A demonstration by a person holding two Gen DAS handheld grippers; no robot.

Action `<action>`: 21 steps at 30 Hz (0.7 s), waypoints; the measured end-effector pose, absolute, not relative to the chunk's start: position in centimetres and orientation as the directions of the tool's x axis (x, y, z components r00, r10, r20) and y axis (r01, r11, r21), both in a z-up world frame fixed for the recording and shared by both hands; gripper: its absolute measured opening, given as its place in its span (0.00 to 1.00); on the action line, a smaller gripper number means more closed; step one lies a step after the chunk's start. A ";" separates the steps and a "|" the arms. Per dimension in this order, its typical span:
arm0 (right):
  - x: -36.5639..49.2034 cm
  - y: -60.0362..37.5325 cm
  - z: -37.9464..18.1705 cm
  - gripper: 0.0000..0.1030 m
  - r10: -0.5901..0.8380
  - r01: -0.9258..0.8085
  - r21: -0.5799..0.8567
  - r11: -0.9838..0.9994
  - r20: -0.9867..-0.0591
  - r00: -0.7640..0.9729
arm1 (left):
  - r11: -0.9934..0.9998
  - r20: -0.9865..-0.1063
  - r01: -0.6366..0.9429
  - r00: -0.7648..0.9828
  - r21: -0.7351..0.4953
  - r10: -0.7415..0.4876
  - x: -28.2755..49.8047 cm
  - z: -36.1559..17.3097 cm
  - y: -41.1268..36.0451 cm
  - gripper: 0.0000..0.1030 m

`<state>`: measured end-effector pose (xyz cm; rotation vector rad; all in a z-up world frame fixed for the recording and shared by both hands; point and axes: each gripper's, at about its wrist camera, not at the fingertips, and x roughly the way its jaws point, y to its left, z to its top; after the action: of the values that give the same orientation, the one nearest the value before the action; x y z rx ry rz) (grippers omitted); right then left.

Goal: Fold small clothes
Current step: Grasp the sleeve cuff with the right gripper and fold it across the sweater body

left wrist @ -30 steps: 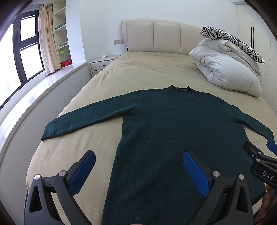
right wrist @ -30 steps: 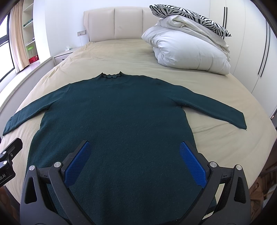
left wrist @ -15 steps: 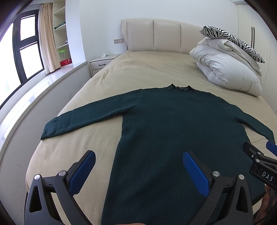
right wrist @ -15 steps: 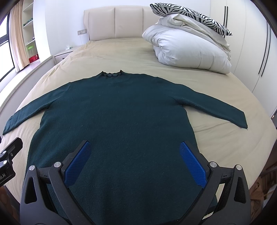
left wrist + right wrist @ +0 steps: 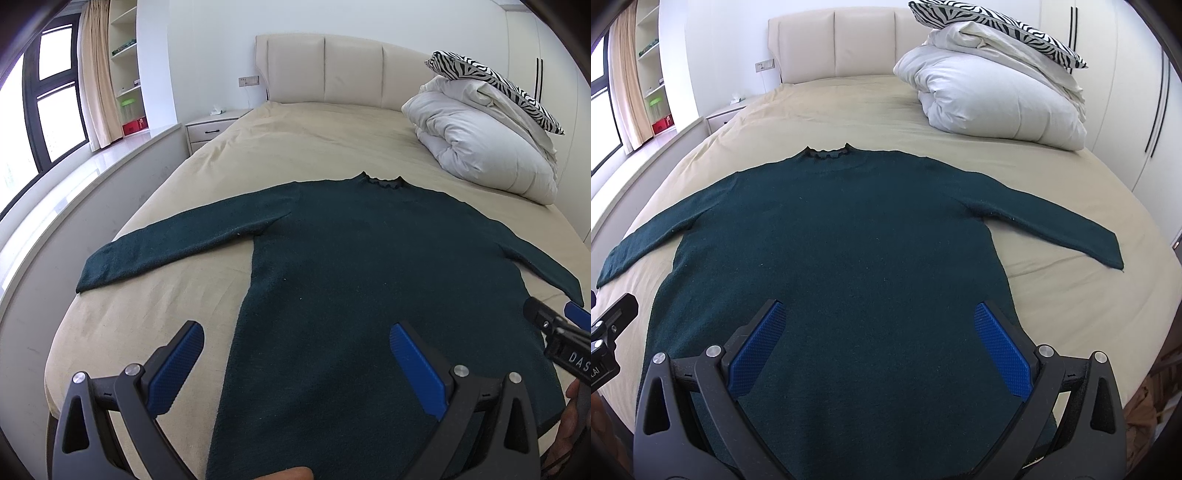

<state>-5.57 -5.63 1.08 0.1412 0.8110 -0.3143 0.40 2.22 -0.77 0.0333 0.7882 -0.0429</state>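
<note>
Daylight floods in from the window, far off to the left of the left gripper, and that pane is blown out to near white. The pale ledge under it catches a soft sheen. Everything ahead of the jaws is bright and evenly lit, with only faint shadows in the creases of the white duvet. The dark green sweater reads almost flat, its knit barely showing. Both views stay sharp but bulge hard, straight lines bowing, corners cut to black.
</note>
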 end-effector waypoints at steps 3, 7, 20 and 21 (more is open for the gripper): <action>-5.7 -8.5 1.0 1.00 -0.204 0.358 0.063 0.932 -0.726 0.657 | 0.998 -0.723 0.054 0.688 -0.026 -0.056 1.0 -1.7 1.9 1.00; -6.4 -15.9 0.2 1.00 -0.163 0.444 0.217 0.869 -0.723 0.672 | 0.991 -0.760 0.083 0.637 -0.102 -0.131 2.4 -3.0 1.1 1.00; -14.9 -46.8 -9.3 0.88 -0.170 0.680 0.664 0.311 -0.666 0.727 | 0.933 -0.832 0.170 0.422 -0.318 -0.360 6.8 -6.8 -3.6 1.00; -15.4 -48.7 -10.0 0.84 -0.176 0.677 0.682 0.275 -0.657 0.733 | 0.935 -0.837 0.155 0.418 -0.317 -0.353 7.1 -7.0 -3.8 1.00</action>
<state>-15.43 -48.66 -10.04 1.1594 0.5110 -0.6076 7.14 -3.83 -7.02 -0.2024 1.0955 -0.3219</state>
